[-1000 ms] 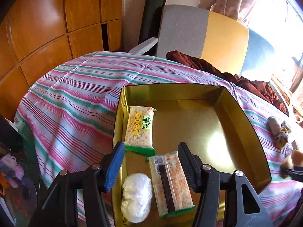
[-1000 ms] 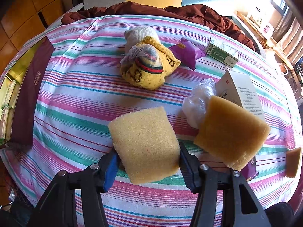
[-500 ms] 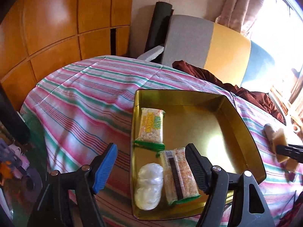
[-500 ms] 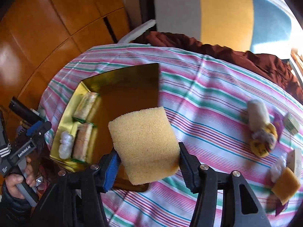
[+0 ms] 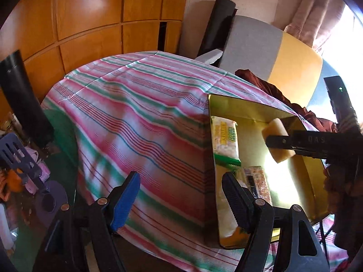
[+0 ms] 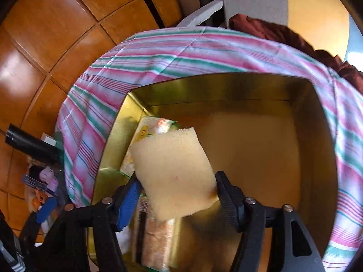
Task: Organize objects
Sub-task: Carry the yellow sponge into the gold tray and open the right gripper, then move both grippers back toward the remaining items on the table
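A gold tin (image 6: 226, 88) sits on the striped tablecloth (image 5: 140, 117). Along its left side lie a green-edged snack pack (image 5: 224, 136), an orange snack pack (image 5: 257, 181) and a white wad (image 6: 123, 238). My right gripper (image 6: 177, 181) hangs over the tin with a yellow sponge (image 6: 174, 170) between its fingers. Its jaws are opening; the sponge sits tilted and still touches both pads. In the left wrist view the sponge (image 5: 273, 127) shows above the tin floor, with a right finger (image 5: 295, 141) across it. My left gripper (image 5: 180, 179) stands open and empty at the tin's left rim, over the cloth.
Behind the table stand a grey, yellow and blue chair (image 5: 272, 52) with dark red cloth (image 5: 267, 86) on it and a black roll (image 5: 215, 22). Wooden panels (image 5: 79, 22) line the wall. Left of the table are a black post (image 5: 22, 99) and floor clutter (image 5: 22, 170).
My right gripper carried the sponge from the table's right side to above the tin, and the sponge has tilted between the fingers. My left gripper opened wider and drew back left of the tin.
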### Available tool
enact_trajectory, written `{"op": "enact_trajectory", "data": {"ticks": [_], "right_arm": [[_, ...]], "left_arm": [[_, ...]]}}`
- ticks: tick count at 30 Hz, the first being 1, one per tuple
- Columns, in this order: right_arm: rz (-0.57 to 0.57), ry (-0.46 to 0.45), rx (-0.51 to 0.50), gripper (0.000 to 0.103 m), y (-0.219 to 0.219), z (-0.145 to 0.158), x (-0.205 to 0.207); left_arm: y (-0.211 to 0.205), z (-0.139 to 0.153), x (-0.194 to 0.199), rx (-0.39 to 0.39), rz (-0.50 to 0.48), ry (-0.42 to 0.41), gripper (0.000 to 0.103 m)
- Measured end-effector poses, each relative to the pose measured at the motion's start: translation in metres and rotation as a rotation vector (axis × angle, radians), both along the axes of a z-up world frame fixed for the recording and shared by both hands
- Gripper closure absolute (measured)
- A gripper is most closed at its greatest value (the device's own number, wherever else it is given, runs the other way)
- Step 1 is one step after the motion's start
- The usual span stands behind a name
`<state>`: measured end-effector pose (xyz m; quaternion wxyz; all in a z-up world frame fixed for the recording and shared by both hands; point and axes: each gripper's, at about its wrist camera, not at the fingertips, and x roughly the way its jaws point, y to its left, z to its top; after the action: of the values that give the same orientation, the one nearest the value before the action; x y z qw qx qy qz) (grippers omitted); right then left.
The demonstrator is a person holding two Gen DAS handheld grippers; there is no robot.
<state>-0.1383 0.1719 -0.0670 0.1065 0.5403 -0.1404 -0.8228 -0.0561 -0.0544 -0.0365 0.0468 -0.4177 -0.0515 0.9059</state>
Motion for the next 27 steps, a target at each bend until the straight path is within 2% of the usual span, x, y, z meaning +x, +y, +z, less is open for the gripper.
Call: {"op": "enact_trajectory", "data": {"ticks": [2,4,6,13,15,18,23,27], "right_arm": [[0.013,0.006,-0.034,0.023,-0.002,0.0,0.002],[0.018,0.025,-0.043,0.022,-0.001,0.003,0.008],[0.018,0.039,-0.024,0.022,0.002,0.007,0.015],[0.0,0.118,0.082,0.02,0.02,0.025,0.056],[-0.021,0.137,0.094,0.02,0.03,0.031,0.067],[-0.067,0.165,0.094,0.02,0.048,0.038,0.085],[-0.166,0.186,0.092,0.02,0.089,0.045,0.112],[-0.259,0.183,0.103,0.02,0.13,0.045,0.133]], "left_arm": [[-0.002,-0.002,0.0,-0.002,0.006,-0.003,0.022],[-0.005,-0.004,-0.001,0.012,0.007,-0.006,0.015],[-0.006,-0.006,-0.003,0.047,0.0,-0.023,0.013],[0.015,-0.002,-0.002,0.029,-0.047,-0.029,0.005],[0.021,0.001,-0.001,0.019,-0.061,-0.022,0.001],[0.031,0.005,0.0,-0.001,-0.076,-0.011,0.0],[0.053,0.013,0.002,-0.08,-0.103,0.028,0.0],[0.073,0.023,0.004,-0.072,-0.167,0.065,0.0]]}}
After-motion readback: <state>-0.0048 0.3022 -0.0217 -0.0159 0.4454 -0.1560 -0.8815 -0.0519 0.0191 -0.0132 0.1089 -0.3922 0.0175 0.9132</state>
